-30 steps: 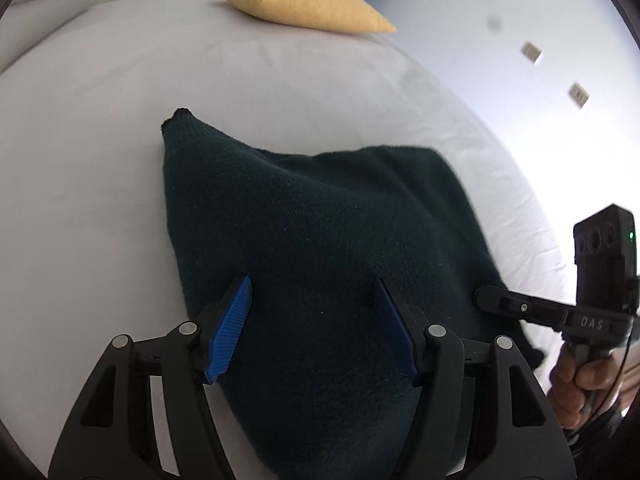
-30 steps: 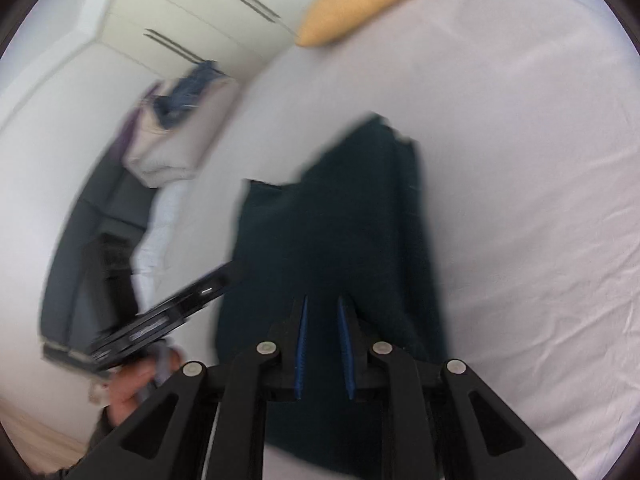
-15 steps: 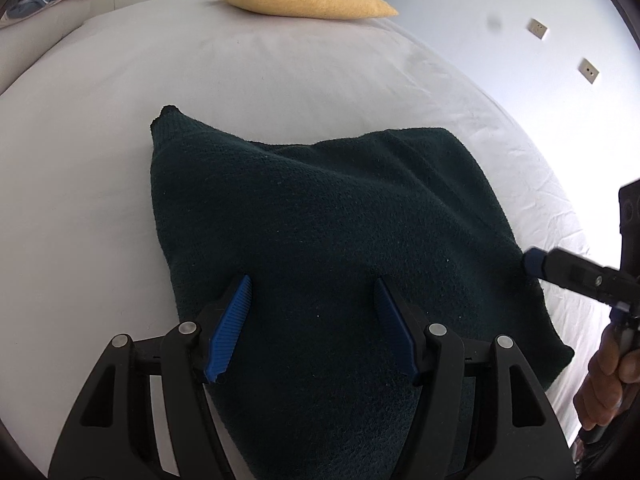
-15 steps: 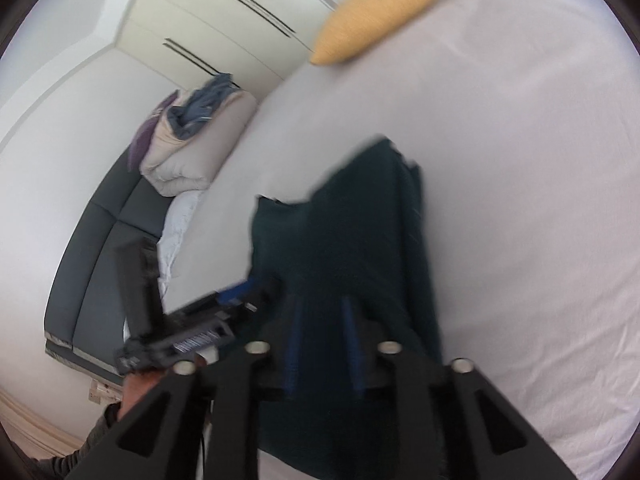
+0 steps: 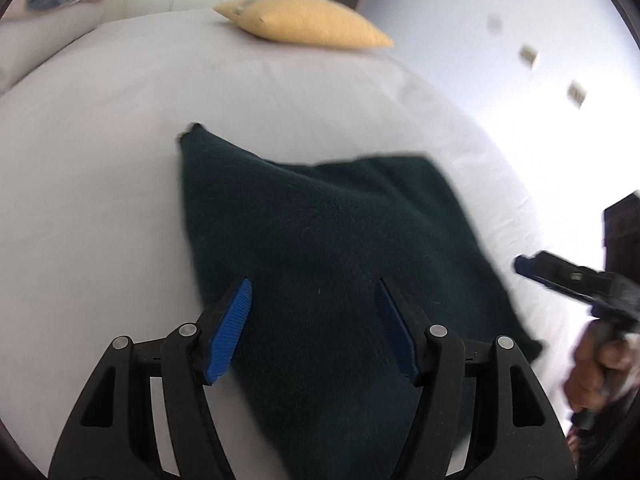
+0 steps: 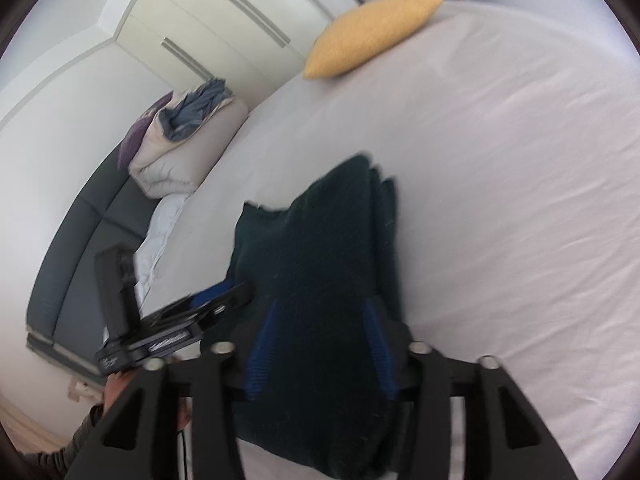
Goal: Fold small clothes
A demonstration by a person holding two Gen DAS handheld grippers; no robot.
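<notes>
A dark green fleece cloth (image 5: pixel 328 240) lies folded on the white bed sheet (image 5: pixel 100 160). My left gripper (image 5: pixel 312 320) is open and hovers just above the cloth's near part. In the right wrist view the same cloth (image 6: pixel 320 264) shows layered edges at its far side. My right gripper (image 6: pixel 318 344) is open, its blue pads apart over the cloth's near end. It also shows in the left wrist view (image 5: pixel 568 280), off the cloth's right edge. My left gripper also shows in the right wrist view (image 6: pixel 180 328), at the cloth's left edge.
A yellow pillow (image 5: pixel 304 24) lies at the far end of the bed. A rolled duvet with blue clothes (image 6: pixel 188 136) rests on a dark sofa (image 6: pixel 80 248) to the left. White wardrobes stand behind. The bed's right edge runs by a wall.
My right gripper was shut on the cloth's edge a second ago and has opened and drawn back. The cloth has settled flat. My left gripper stayed open above it.
</notes>
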